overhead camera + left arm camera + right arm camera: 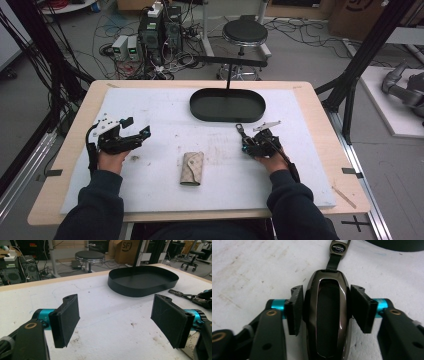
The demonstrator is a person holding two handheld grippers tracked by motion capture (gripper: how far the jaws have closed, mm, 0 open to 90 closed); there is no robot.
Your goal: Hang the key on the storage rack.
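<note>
The right hand-held gripper is clamped on a glossy dark-brown car key fob; the left hand-held gripper stands wide open, holding nothing.

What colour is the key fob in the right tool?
Glossy dark brown-black key fob, with a black strap; clearest in the right gripper view.

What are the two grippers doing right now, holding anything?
Left gripper: open, holding nothing.
Right gripper: closed on the dark glossy car key.
</note>
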